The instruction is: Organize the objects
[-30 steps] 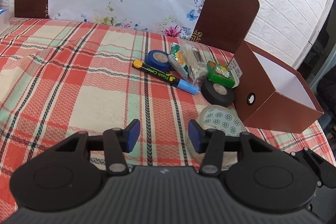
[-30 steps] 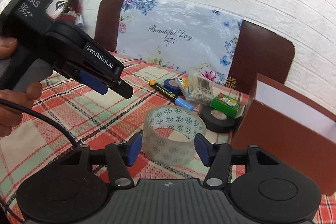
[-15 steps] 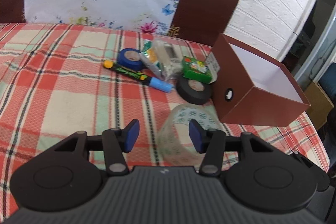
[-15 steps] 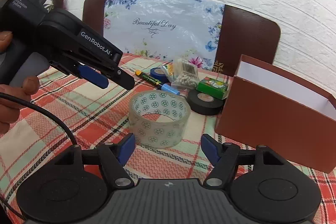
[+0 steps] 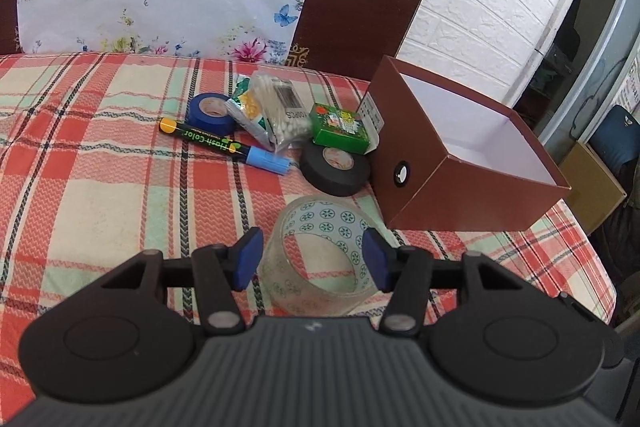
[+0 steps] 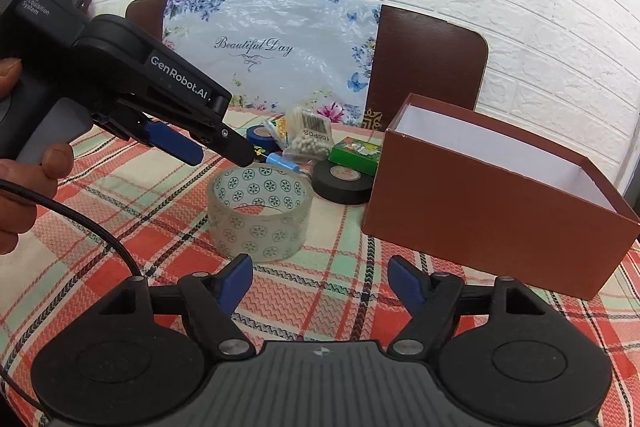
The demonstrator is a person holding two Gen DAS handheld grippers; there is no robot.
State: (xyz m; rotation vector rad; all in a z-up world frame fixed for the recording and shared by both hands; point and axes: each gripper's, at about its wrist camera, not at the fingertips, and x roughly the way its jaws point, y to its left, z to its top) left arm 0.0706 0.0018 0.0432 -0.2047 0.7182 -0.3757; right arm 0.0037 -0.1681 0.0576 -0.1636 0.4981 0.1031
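While a person's hand (image 6: 24,183) grips its grey handle at the far left of the right wrist view, the left hand-held gripper (image 5: 311,259) slants downward over the plaid-covered bench (image 5: 100,163), its blue pads parted to either side of the clear tape roll (image 5: 320,259); whether they press on the roll I cannot tell. That roll stands on the cloth, just in front of the black tape roll (image 5: 335,167) and near the brown box (image 5: 460,163). Further back lie a blue tape roll (image 5: 212,113), a marker (image 5: 224,146), a bag of cotton swabs (image 5: 280,111) and a green packet (image 5: 340,127). To the right, the right hand-held gripper (image 6: 320,283) is tilted down short of the clear roll, its jaws opening with nothing between them.
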